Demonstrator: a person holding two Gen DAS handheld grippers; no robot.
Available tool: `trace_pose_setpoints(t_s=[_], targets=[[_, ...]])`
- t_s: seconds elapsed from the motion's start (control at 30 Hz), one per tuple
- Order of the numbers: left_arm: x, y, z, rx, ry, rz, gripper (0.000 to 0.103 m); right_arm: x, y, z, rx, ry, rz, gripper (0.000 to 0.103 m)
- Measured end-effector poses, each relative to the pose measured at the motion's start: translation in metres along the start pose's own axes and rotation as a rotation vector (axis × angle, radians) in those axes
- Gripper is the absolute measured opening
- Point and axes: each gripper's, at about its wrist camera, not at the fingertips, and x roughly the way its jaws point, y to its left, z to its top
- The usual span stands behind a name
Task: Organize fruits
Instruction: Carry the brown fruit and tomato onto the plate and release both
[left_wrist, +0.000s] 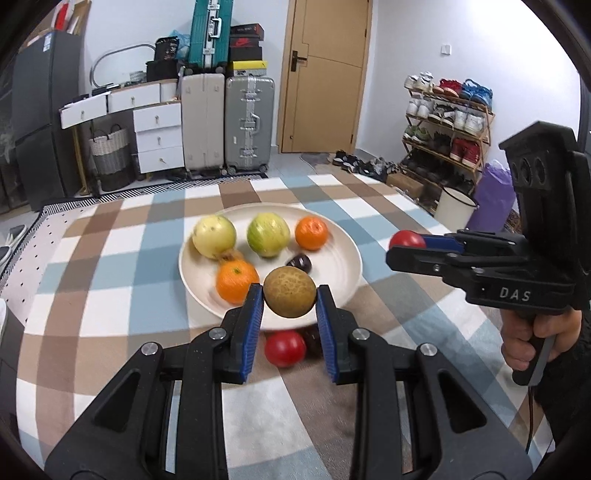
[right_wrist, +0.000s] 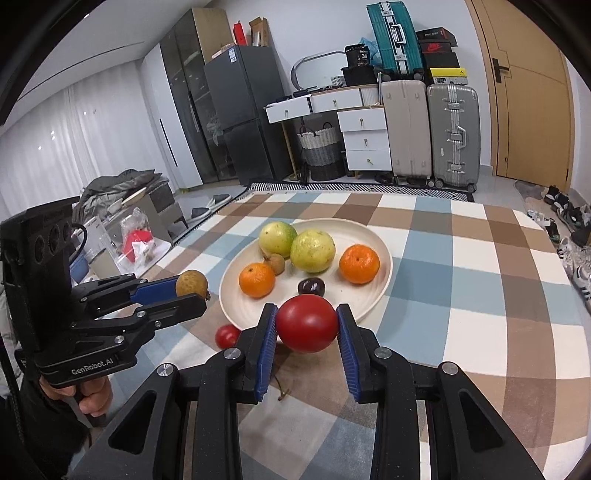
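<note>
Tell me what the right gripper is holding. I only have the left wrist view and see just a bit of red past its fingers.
Observer: The right gripper is shut on a red round fruit, pinched between both blue pads.
Operator: Anything on the cloth under it?
Observer: A loose stem lies on the checked cloth below that fruit.
Operator: What's the brown bit behind the near orange?
Observer: A small brown fruit on the plate, beside the orange.
</note>
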Motion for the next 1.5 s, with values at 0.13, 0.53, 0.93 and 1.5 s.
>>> trace_pose_setpoints(t_s=[0.13, 0.53, 0.93, 1.5], targets=[[-0.002, 0.002, 0.014, 0.002, -0.020, 0.021, 0.026, -0.005, 0.001, 0.010, 0.000, -0.013, 0.001, 0.032], [0.016, 0.009, 0.043, -0.005, -0.035, 0.044, 0.026, -0.004, -0.002, 0.040, 0.003, -0.021, 0.013, 0.032], [0.060, 0.020, 0.045, -0.013, -0.009, 0.060, 0.026, 0.023, -0.014, 0.049, 0.053, 0.008, 0.034, 0.032], [0.096, 0.023, 0.043, -0.002, 0.015, 0.072, 0.026, 0.075, -0.032, 0.056, 0.039, 0.086, 0.012, 0.032]])
